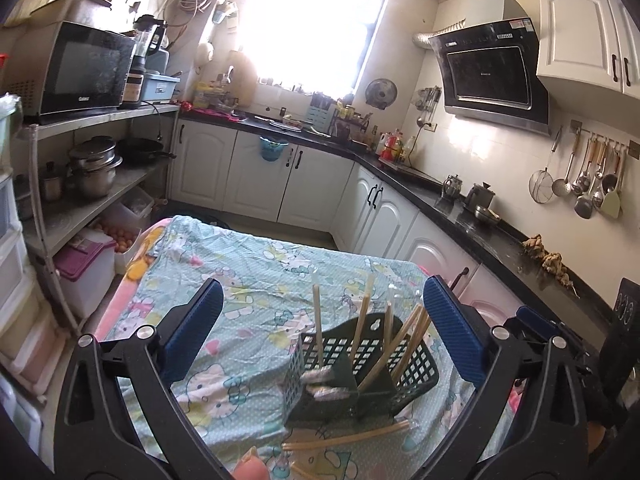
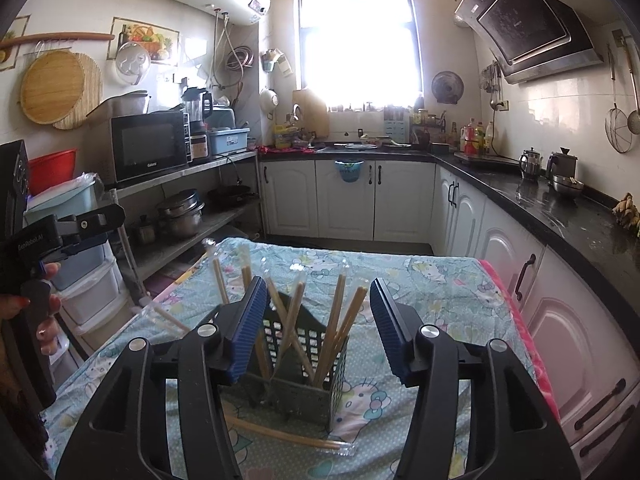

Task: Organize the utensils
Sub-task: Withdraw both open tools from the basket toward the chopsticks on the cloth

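Both the left gripper (image 1: 322,330) and right gripper (image 2: 318,330) are spread, empty. The loose wrapped chopsticks (image 2: 280,434) by the holder (image 2: 298,384) look light, stiff, slippery; pinch mid-length.

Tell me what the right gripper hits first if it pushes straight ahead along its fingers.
Most likely the chopsticks standing in the dark holder, which sits between the open right gripper fingers. Depth is uncertain.

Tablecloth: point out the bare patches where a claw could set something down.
The tablecloth lies bare beyond the black utensil basket, toward the far edge, and right of it up to the pink border. In the left wrist view, the cloth left of the basket is bare too. It is crowded in front, where loose chopsticks lie against the basket's base.
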Tool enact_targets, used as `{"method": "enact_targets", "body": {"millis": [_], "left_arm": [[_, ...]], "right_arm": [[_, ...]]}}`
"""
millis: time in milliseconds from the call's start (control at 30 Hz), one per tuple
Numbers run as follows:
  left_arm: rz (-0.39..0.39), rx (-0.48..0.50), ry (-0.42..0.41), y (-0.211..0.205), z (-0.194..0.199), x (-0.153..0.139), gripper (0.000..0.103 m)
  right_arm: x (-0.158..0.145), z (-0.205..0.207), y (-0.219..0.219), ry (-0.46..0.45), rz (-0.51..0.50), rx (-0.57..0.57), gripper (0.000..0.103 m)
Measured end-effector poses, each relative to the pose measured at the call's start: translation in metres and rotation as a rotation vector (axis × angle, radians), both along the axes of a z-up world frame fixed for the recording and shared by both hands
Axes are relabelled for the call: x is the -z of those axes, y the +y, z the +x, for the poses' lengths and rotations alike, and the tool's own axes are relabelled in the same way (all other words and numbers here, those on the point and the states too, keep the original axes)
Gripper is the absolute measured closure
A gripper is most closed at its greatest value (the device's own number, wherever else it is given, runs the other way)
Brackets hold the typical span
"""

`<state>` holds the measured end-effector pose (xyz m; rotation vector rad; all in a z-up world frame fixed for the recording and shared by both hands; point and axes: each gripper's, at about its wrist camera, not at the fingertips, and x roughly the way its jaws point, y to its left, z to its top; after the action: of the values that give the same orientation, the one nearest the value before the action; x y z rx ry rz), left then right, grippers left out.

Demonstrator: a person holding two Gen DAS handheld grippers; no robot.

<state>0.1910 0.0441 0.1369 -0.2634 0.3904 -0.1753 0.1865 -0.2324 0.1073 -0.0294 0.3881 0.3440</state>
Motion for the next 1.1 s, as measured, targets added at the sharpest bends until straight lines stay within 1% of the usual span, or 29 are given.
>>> {"method": "enact_targets", "body": {"millis": [200,333,500,767,967,1100], "left_arm": [[-0.007,-0.003,0.017,0.005,-0.012,0.008,0.011],[-0.020,-0.004,0.037,0.008,-0.023,0.018,0.011],[-0.016,-0.002,0.062,0.008,-0.032,0.031,0.011],[-0.024,0.006,0.134,0.008,-0.040,0.059,0.011],[-0.025,0.019,0.191,0.003,-0.045,0.078,0.011],[-0.010,0.027,0.224,-0.003,-0.048,0.092,0.011]], "right_arm": [[0.006,-0.012,0.003,0.018,-0.009,-0.016,0.050],[0.011,-0.017,0.004,0.031,-0.015,-0.023,0.050],[0.020,-0.021,0.005,0.054,-0.031,-0.028,0.050],[0.035,-0.027,0.007,0.095,-0.061,-0.037,0.050],[0.054,-0.026,0.001,0.148,-0.073,-0.026,0.050],[0.068,-0.024,-0.004,0.178,-0.086,-0.014,0.050]]}}
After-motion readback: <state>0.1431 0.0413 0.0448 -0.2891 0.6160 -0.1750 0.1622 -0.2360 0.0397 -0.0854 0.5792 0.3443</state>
